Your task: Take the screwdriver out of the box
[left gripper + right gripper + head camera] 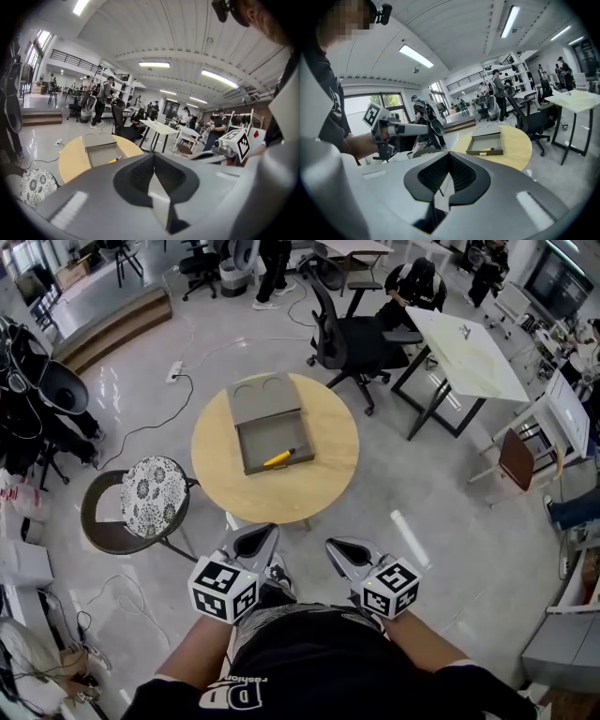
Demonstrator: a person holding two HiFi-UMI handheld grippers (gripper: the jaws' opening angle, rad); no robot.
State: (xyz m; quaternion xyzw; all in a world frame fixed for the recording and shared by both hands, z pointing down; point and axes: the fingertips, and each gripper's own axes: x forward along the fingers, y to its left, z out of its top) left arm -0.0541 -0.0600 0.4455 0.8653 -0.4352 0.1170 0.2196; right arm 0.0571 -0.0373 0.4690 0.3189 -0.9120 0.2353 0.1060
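A yellow screwdriver (277, 457) lies in a flat grey box (246, 432) on a round wooden table (328, 474). The left gripper (262, 538) and right gripper (339, 551) are closed, empty.

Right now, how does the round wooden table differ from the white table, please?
The round wooden table has a circular tan top; the white table has a rectangular white one. The round wooden table carries an open grey box holding a yellow screwdriver; the white table shows only one small item. Both stand on the grey floor.
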